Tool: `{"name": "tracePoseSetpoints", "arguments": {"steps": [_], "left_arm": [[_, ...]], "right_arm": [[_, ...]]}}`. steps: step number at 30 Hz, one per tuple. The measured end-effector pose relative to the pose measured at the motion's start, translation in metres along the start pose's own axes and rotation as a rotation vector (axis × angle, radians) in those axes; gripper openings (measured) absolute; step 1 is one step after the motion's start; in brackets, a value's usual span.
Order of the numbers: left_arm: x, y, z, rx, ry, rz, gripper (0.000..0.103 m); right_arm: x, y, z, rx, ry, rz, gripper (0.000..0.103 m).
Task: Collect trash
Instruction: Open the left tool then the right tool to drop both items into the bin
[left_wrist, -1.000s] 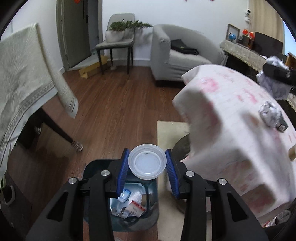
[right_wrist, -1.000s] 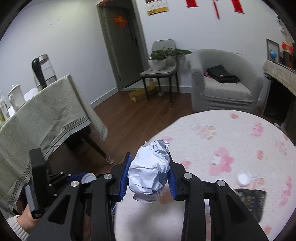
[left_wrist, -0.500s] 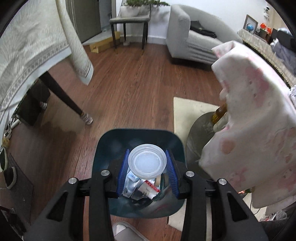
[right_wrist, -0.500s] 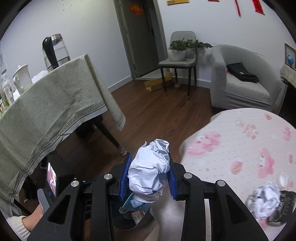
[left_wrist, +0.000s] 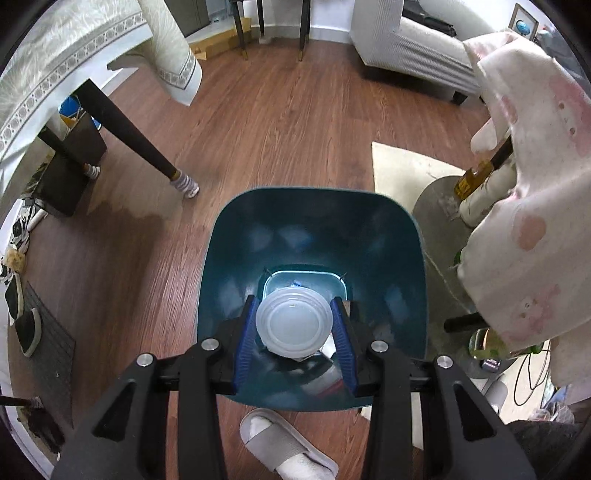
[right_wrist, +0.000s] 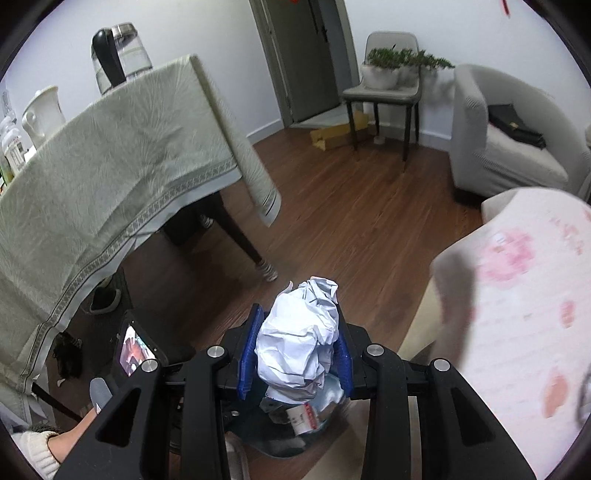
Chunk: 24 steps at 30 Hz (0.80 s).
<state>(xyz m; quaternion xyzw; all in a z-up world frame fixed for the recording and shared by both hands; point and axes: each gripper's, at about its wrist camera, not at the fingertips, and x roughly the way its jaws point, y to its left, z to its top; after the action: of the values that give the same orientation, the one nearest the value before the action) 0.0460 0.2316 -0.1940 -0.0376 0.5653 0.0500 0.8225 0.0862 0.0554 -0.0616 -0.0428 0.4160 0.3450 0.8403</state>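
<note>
In the left wrist view my left gripper (left_wrist: 294, 325) is shut on a round clear plastic lid (left_wrist: 294, 325), squeezed edge to edge between its blue pads. It hangs just above the mouth of a dark teal trash bin (left_wrist: 310, 229) on the wood floor, with wrappers showing inside. In the right wrist view my right gripper (right_wrist: 297, 345) is shut on a crumpled ball of white paper (right_wrist: 301, 336). Below it lies the trash bin (right_wrist: 273, 437), mostly hidden by the gripper, with a red-and-white wrapper showing.
A table under a green cloth (right_wrist: 110, 155) stands to the left, its dark leg (left_wrist: 122, 125) near the bin. The round table with the pink-patterned cloth (left_wrist: 535, 206) overhangs on the right. A slippered foot (left_wrist: 284, 443) is beside the bin. A grey armchair (right_wrist: 509, 147) sits at the back.
Both grippers dropped and tilted down toward the bin. The bin grew to fill the left wrist view, and the right gripper swung left off the pink table to above the bin. Both grips held.
</note>
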Motion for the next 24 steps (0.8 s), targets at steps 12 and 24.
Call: {"name": "tracePoseSetpoints", "arguments": {"steps": [12, 24], "left_arm": [[-0.003, 0.018, -0.004, -0.044, -0.026, 0.017, 0.060], [-0.055, 0.032, 0.009, -0.101, -0.161, 0.008, 0.069]], "right_arm": [[0.052, 0.032, -0.023, -0.060, 0.096, -0.009, 0.036], [0.084, 0.010, -0.040, 0.008, 0.158, -0.018, 0.036]]}}
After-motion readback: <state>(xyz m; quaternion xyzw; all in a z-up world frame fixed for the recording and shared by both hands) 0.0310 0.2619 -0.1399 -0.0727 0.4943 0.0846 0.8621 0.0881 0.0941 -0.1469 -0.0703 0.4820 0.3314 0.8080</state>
